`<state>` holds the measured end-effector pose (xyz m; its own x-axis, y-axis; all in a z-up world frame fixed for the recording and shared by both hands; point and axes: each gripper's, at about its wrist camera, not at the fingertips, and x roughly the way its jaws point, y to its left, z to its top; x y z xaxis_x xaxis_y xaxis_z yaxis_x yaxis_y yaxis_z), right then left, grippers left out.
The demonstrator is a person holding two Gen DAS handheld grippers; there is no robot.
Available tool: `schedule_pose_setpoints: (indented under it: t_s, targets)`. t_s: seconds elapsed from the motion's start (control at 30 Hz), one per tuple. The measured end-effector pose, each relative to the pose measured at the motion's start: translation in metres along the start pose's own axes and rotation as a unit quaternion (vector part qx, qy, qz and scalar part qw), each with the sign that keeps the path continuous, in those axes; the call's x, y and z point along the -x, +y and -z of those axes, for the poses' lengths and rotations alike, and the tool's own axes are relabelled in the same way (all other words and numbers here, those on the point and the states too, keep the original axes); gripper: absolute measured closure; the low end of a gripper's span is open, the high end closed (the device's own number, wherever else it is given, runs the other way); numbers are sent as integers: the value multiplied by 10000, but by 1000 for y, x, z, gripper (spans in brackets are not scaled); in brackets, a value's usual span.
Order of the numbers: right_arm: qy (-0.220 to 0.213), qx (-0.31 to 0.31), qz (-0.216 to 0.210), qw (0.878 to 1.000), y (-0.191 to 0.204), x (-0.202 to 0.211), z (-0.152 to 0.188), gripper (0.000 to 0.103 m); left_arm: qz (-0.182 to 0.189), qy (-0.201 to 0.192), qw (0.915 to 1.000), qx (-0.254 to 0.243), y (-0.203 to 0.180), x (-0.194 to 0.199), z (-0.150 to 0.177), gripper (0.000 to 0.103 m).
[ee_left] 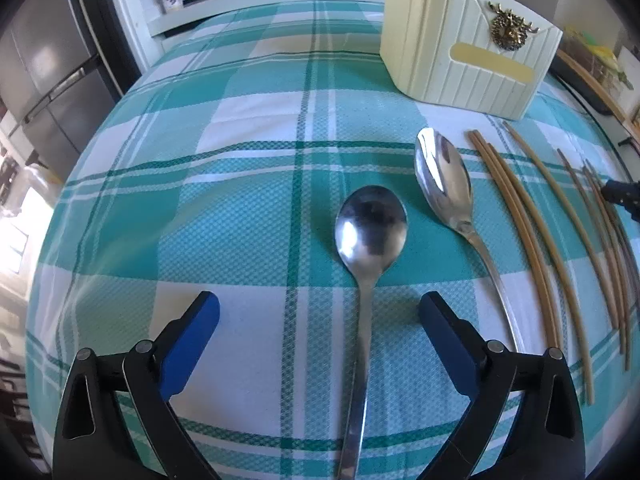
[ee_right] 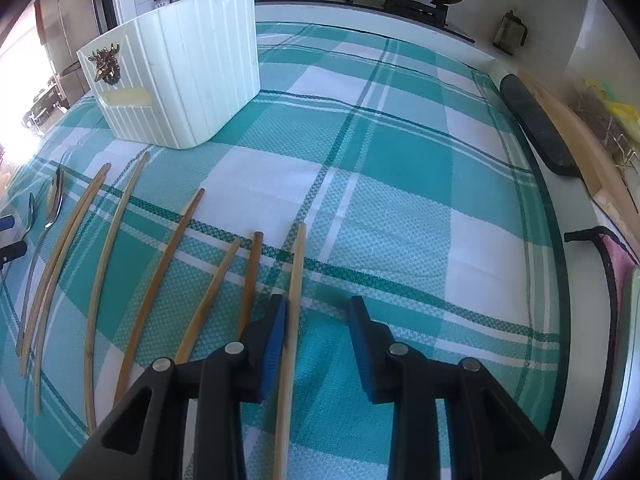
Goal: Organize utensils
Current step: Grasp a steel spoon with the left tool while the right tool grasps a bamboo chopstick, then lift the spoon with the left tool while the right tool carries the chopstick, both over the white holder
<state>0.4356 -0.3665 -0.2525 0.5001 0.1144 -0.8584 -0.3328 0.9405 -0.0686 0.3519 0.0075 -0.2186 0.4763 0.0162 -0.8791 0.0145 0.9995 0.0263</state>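
A: Item status?

B: The round spoon (ee_left: 370,224) lies flat on the checked cloth (ee_left: 240,208), bowl pointing toward the cream holder (ee_left: 464,40) and well short of it. Its handle runs back between the blue pads of the left gripper (ee_left: 319,316). The jaws stand wide apart and touch nothing.

A: Handling properties?

B: Judged stiff, light and slick: polished steel. Take hold on the narrow handle, not on the curved bowl, which would likely slip out of flat pads.

A: Adjacent items?

B: An oval spoon (ee_left: 442,178) lies just beside it, nearer the holder. Beyond that lies a row of chopsticks (ee_left: 520,216), also in front of the holder.

A: Right side?

B: The right gripper (ee_right: 318,312) is spread around 1 pale chopstick (ee_right: 294,280), the one farthest from the holder. The stick rests against the left pad (ee_right: 276,340); the other pad stands clear. Not clamped.

A: Chopstick properties?

B: Judged thin, light and rigid, and liable to roll. Grip mid-length so it stays level when raised.

A: Destination?

B: Probably the holder. Its interior is not visible.
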Motion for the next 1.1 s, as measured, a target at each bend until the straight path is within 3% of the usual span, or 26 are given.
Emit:
schedule_pose_setpoints:
  t_s: [0.17,0.27,0.33,0.37,0.43,0.53,0.6,0.83,1.1]
  targets:
    - [141,24,-42,9999,2,-6,-11,71,79,22,10000,22,-9,-6,-19,19]
    - [194,-79,-125,9997,1,-12,-20,71,159,2,9998,-91,-14,-5,-27,38]
    - [222,-113,-147,9996,1,-15,-24,72,162,-52,9996,-246,-18,-3,-28,62]
    - [241,-109,-150,9995,3,-16,-27,74,211,-78,9993,-302,-19,-3,-29,67]
    - [255,-79,-156,9995,6,-18,-31,96,253,-72,9993,-282,-18,-3,-32,67]
    - [257,-327,-186,9990,3,-18,-36,97,358,-131,9992,-145,-10,4,-34,67]
    - [16,-553,-232,9982,-2,-4,-36,97,479,-316,9983,-36,-1,20,-35,67]
    - [-962,-751,-349,9919,-5,94,-25,97,964,-889,9912,154,24,90,-33,67]
    - [-1886,-798,-287,9784,6,197,-4,97,1337,-1330,9821,-28,27,147,-35,67]
